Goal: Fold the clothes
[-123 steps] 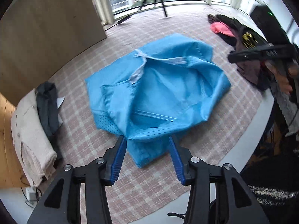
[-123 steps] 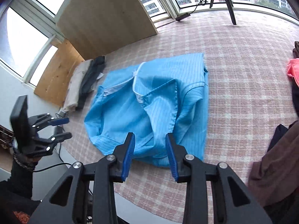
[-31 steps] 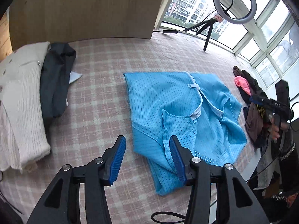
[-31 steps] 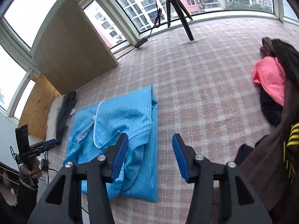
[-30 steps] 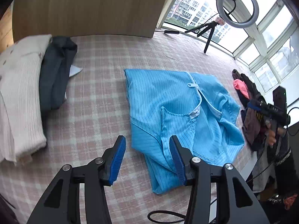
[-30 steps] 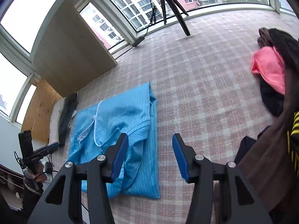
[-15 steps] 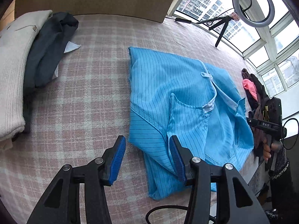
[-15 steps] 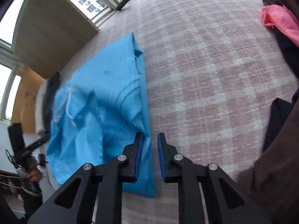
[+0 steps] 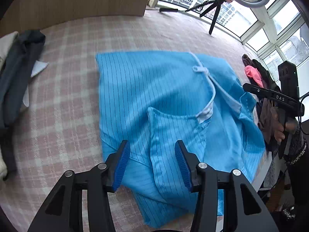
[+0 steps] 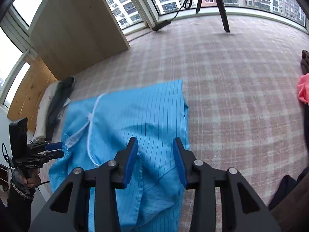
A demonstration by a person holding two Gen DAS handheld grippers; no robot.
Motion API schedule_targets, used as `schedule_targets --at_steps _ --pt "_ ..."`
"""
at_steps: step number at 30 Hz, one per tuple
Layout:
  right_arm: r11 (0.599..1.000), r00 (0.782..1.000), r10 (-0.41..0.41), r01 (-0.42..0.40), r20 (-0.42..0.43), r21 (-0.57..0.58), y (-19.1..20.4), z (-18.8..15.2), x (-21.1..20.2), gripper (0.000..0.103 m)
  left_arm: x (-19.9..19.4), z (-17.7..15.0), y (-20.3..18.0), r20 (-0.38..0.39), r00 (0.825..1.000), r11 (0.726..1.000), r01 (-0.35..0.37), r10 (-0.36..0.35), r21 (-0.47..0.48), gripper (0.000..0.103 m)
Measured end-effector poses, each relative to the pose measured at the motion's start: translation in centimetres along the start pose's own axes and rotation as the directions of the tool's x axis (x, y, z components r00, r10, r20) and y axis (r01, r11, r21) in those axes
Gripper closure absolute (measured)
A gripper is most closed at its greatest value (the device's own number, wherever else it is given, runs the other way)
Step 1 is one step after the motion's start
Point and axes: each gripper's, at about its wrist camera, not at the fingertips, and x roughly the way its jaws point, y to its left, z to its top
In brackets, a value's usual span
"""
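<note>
The pink-and-white checked cloth surface [image 9: 63,106] now carries the blue pinstriped zip-front garment [image 9: 154,100] half-flattened, no longer bunched as seconds ago, so folding seems mid-way. Both tools have dropped closer: the left gripper [image 9: 152,162] hangs part-open over a raised fold, gripping nothing; the right gripper [image 10: 155,160] is reopening above the hem, empty (it pinched briefly). Windows and a black tripod [image 10: 212,2] stand behind.
</note>
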Motion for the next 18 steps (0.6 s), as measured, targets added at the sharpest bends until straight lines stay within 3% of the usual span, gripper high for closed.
schedule_targets --at_steps 2,5,7,9,13,16,18 --pt "0.999 1.000 -0.003 0.003 -0.003 -0.034 -0.2 -1.2 0.3 0.065 -0.2 -1.0 0.0 -0.006 1.000 1.000 -0.002 0.002 0.014 0.057" --pt "0.999 0.999 0.016 -0.015 -0.036 0.033 -1.1 -1.5 -1.6 0.065 -2.1 -1.8 0.6 0.002 0.999 0.999 -0.036 0.036 -0.010 0.057" --pt "0.996 0.997 0.049 -0.052 0.058 0.067 -1.5 -1.6 -4.9 0.065 -4.2 -2.0 1.0 0.040 0.998 0.998 -0.054 0.055 -0.028 0.057" --pt "0.996 0.987 0.021 -0.035 0.161 0.080 -1.6 -1.9 -8.5 0.055 -6.6 -2.2 1.8 0.087 0.993 0.995 -0.075 0.081 -0.067 0.056" --pt "0.998 0.938 -0.013 -0.012 0.348 0.069 -0.5 -2.2 -14.3 0.036 -10.7 -3.1 3.1 0.170 0.980 0.985 -0.077 0.103 -0.154 0.054" --pt "1.000 0.907 -0.028 0.022 0.419 0.019 1.6 -3.0 -17.0 0.026 -12.0 -4.0 3.0 0.205 0.973 0.980 -0.068 0.106 -0.185 0.051" --pt "0.997 0.901 -0.067 0.074 0.428 0.001 3.1 -3.4 -17.5 0.021 -12.0 -4.7 2.1 0.216 0.971 0.983 -0.061 0.098 -0.171 0.051"
